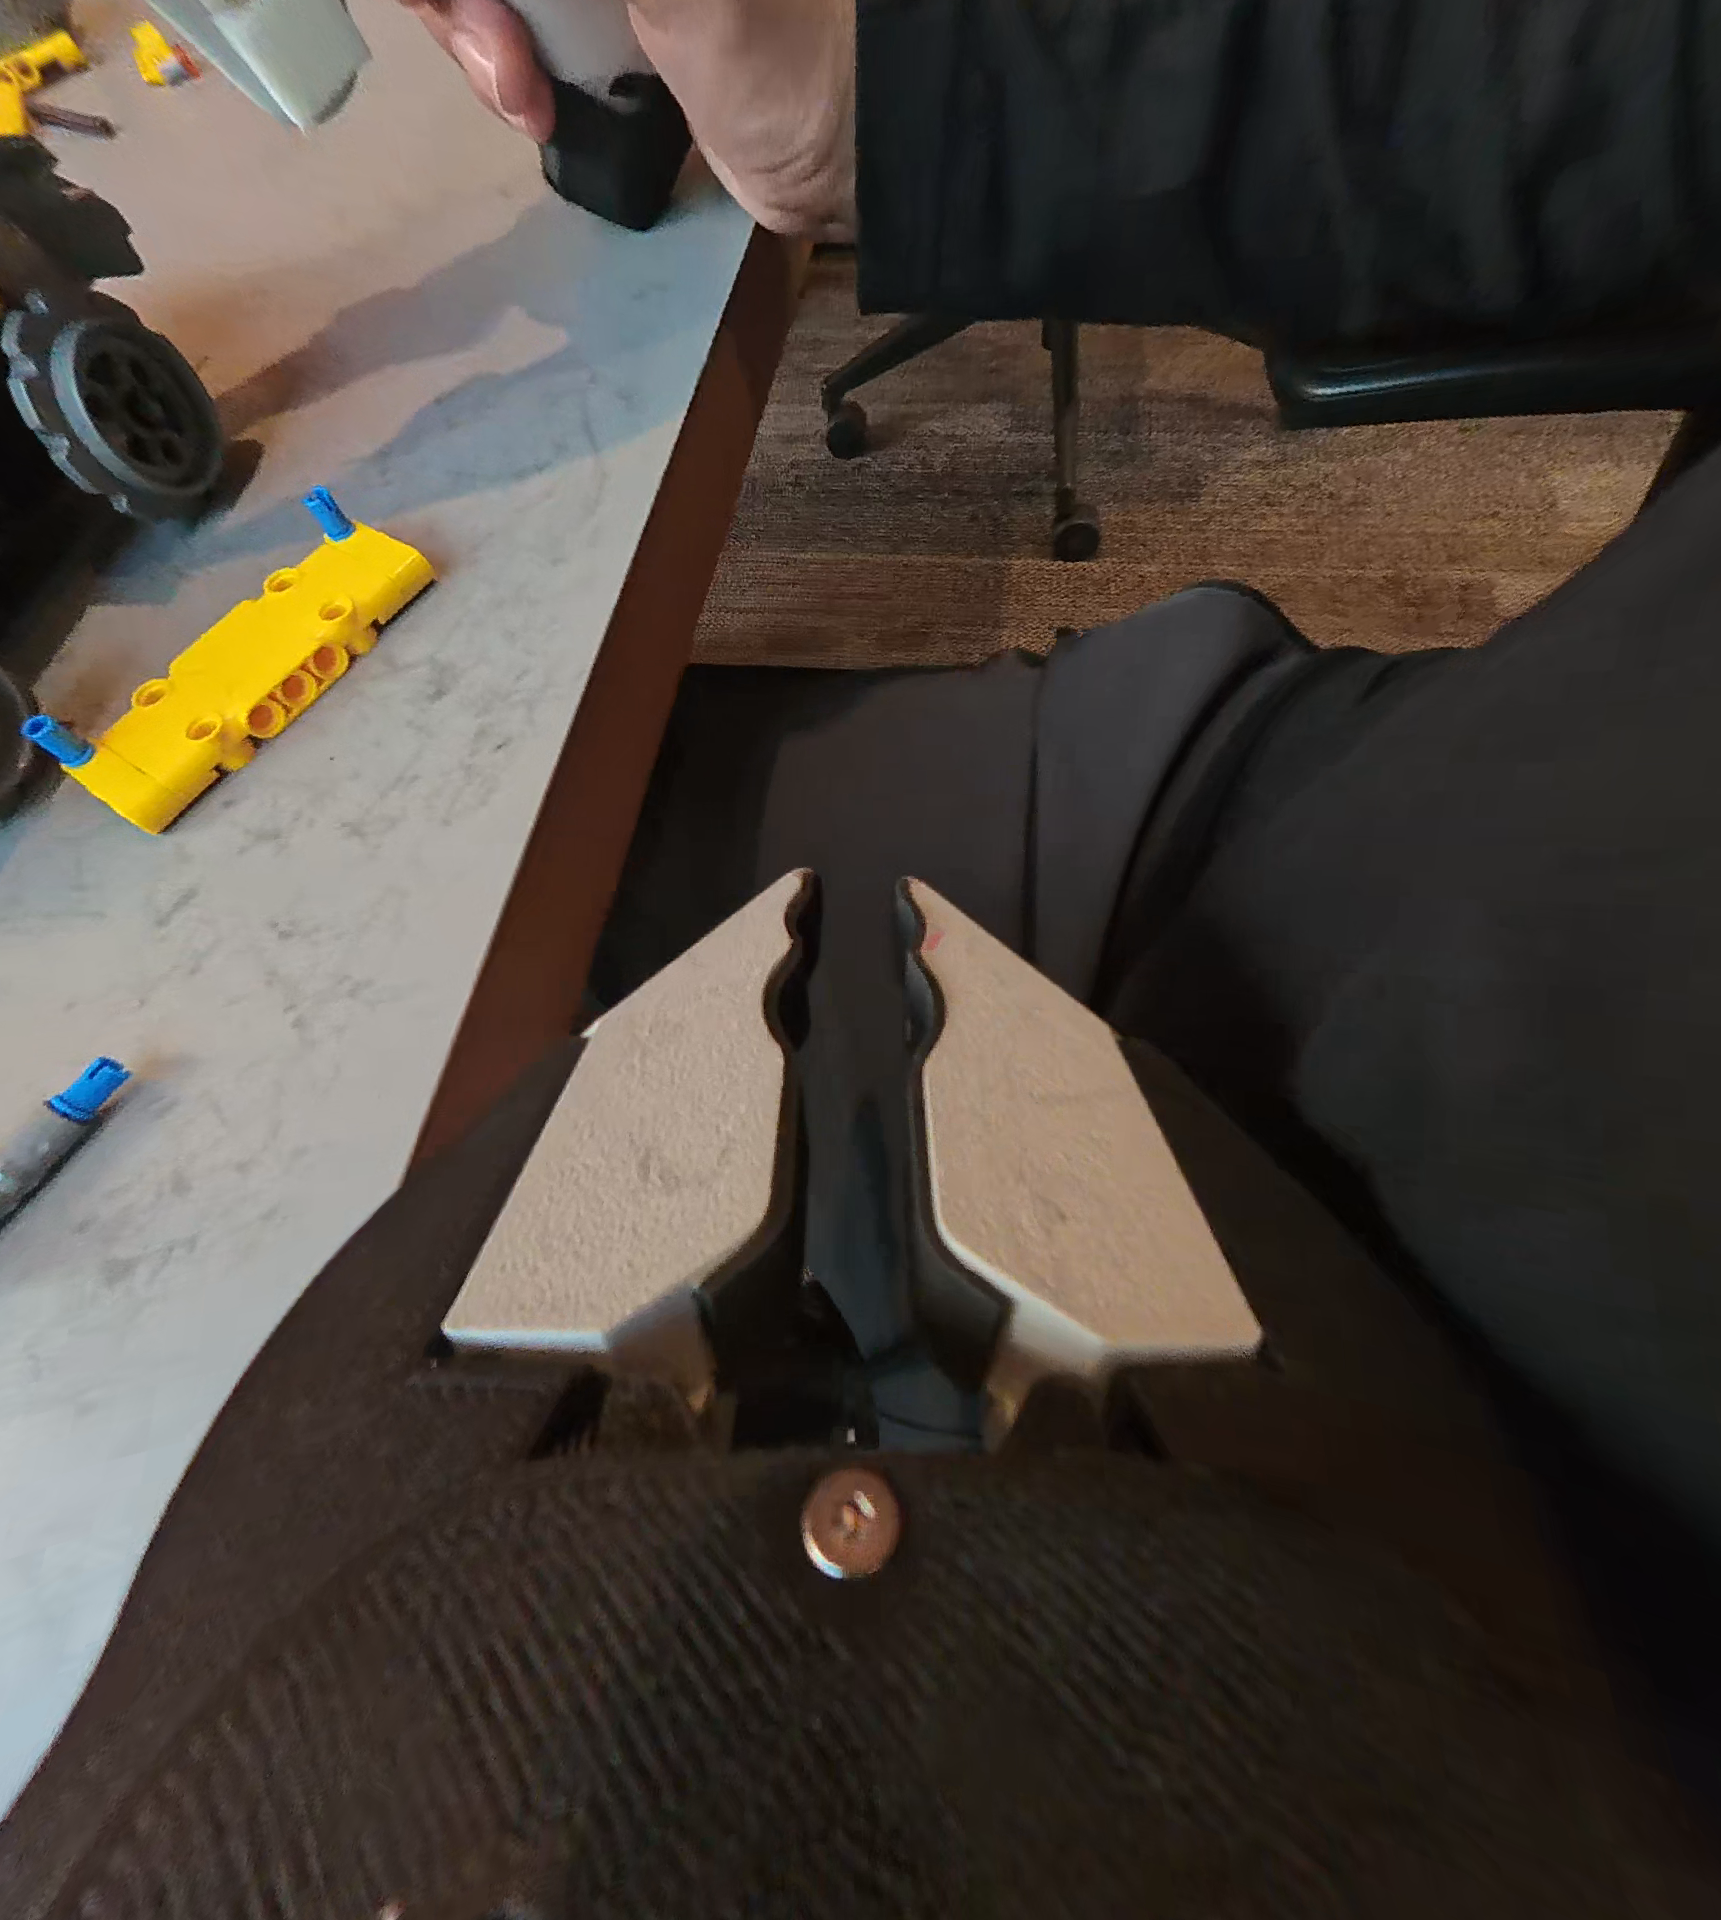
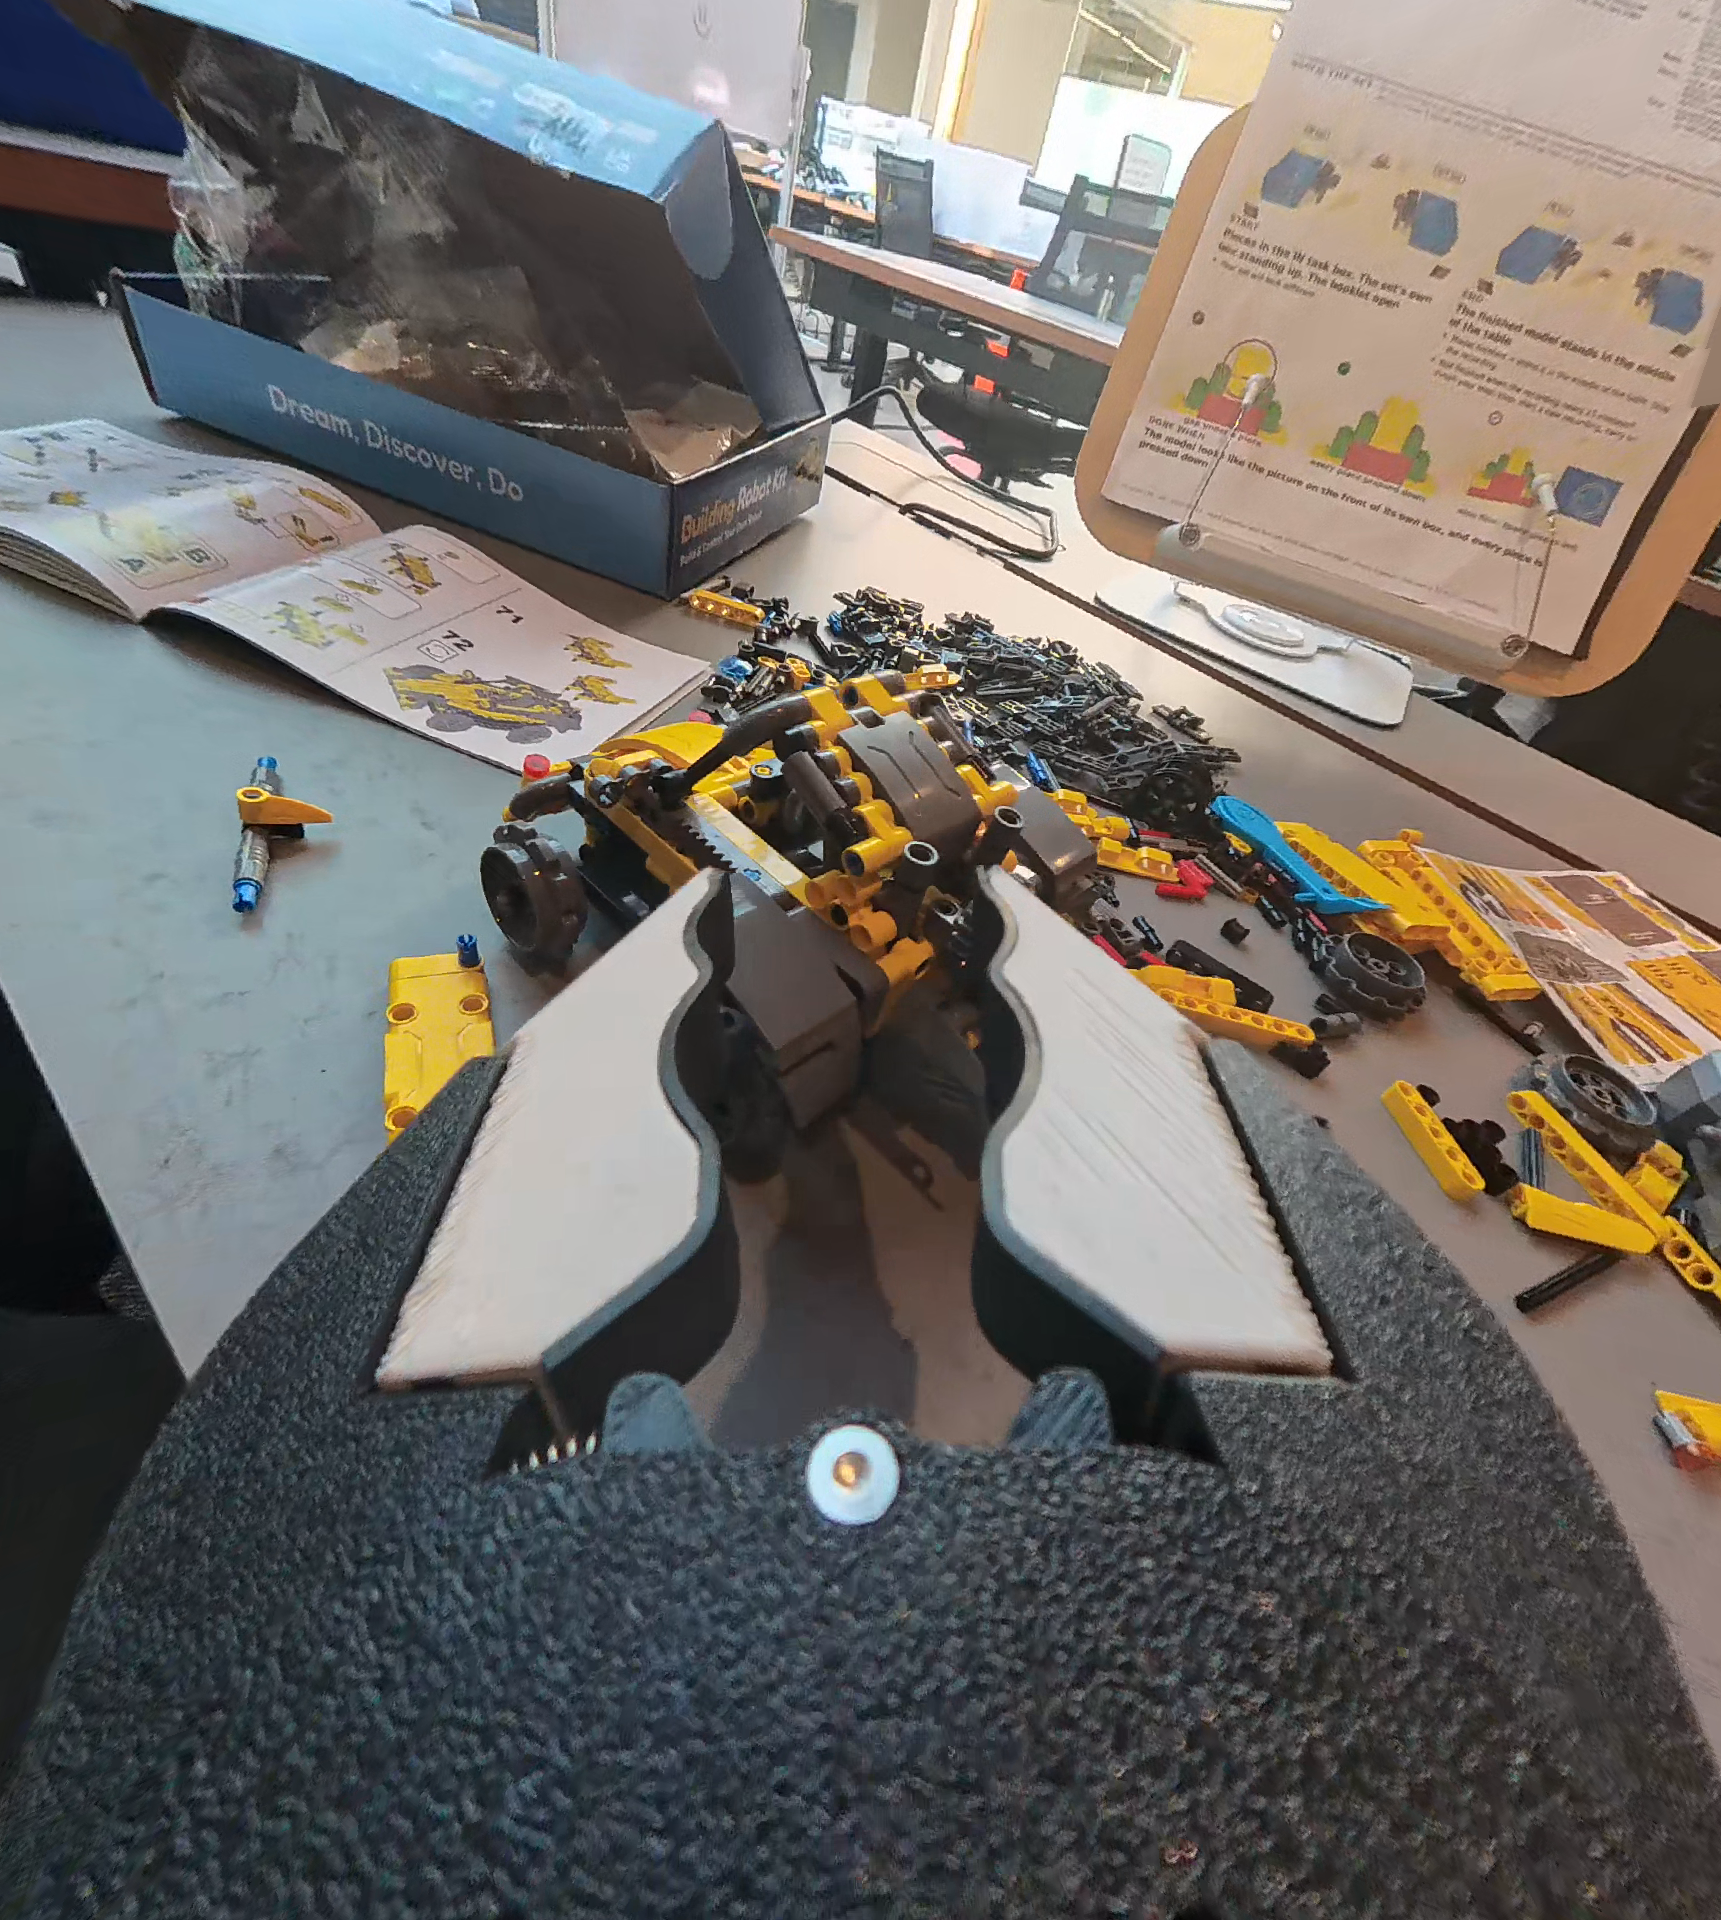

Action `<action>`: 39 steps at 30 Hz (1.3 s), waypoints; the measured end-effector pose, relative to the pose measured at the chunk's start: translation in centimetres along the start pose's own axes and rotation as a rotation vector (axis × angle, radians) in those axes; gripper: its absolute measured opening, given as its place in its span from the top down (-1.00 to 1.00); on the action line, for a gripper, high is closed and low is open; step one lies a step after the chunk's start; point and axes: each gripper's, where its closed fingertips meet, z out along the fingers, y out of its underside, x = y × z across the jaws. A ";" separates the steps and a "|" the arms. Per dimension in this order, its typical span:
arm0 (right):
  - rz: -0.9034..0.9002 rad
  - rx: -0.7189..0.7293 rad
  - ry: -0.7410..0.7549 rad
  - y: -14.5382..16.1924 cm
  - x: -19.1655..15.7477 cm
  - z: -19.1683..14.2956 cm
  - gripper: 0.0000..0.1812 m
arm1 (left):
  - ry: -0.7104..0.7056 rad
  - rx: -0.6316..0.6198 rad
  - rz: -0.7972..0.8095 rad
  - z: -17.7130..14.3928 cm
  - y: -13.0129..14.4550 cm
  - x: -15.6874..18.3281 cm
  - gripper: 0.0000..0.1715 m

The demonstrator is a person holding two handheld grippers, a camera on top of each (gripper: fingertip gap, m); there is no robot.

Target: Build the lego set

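The left gripper (image 1: 858, 894) hangs off the table, past its brown edge (image 1: 627, 727), above the person's dark-trousered lap (image 1: 1407, 935). Its jaws are nearly closed, a narrow gap between the tips, with nothing in them. At its ten o'clock, on the pale tabletop, lies a yellow beam panel (image 1: 253, 675) with blue pins at both ends; a grey shaft with a blue tip (image 1: 14, 1174) lies at nine o'clock.

The right gripper (image 2: 854, 883) stands wide open over the table, its fingers flanking the near end of the partly built yellow and grey vehicle (image 2: 794, 831); whether the pads touch it cannot be told. At two o'clock spreads a heap of loose black parts (image 2: 1043, 686), with yellow beams (image 2: 1407, 894) at three o'clock. The open instruction booklet (image 2: 295, 582) lies at ten o'clock. Behind it sits the blue cardboard box (image 2: 440, 457), lid raised, holding crumpled clear plastic bags (image 2: 399, 260). The table's left side stays mostly bare.
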 end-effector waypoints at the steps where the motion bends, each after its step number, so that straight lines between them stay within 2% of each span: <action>1: 0.008 0.004 -0.007 -0.1 0.0 -0.1 0.48 | -0.004 -0.009 0.003 0.2 0.1 0.2 0.88; 6: 0.028 0.023 -0.029 -0.3 -0.1 -0.3 0.45 | -0.050 -0.023 0.023 0.3 -0.2 0.4 0.88; 9: 0.038 0.037 -0.039 -0.4 -0.1 -0.4 0.45 | -0.050 0.004 -0.024 0.1 -0.6 0.2 0.89; 15: 0.069 0.070 -0.062 -0.8 0.0 -0.8 0.44 | -0.088 0.047 -0.144 -0.8 -0.6 -1.9 0.95; 23: 0.061 0.046 -0.094 -0.6 -0.5 -0.5 0.41 | -0.189 0.052 -0.163 -1.7 -0.3 -4.1 1.00; 26: 0.013 0.021 -0.100 -0.3 -1.2 -0.2 0.39 | -0.384 0.116 -0.149 -4.3 -1.2 -7.3 1.00; 30: -0.040 -0.041 -0.107 0.5 -1.9 0.4 0.39 | -0.668 0.217 -0.243 -10.6 -1.0 -13.2 0.98; 32: -0.052 -0.055 -0.107 0.7 -2.0 0.6 0.39 | -0.769 0.225 -0.304 -13.6 0.3 -15.6 0.81; 34: -0.053 -0.053 -0.104 0.6 -2.0 0.6 0.39 | -0.799 0.239 -0.374 -15.4 1.5 -17.0 0.62; 39: 0.011 -0.011 -0.095 0.1 -1.1 0.2 0.39 | -0.793 0.290 -0.462 -16.7 2.8 -18.1 0.57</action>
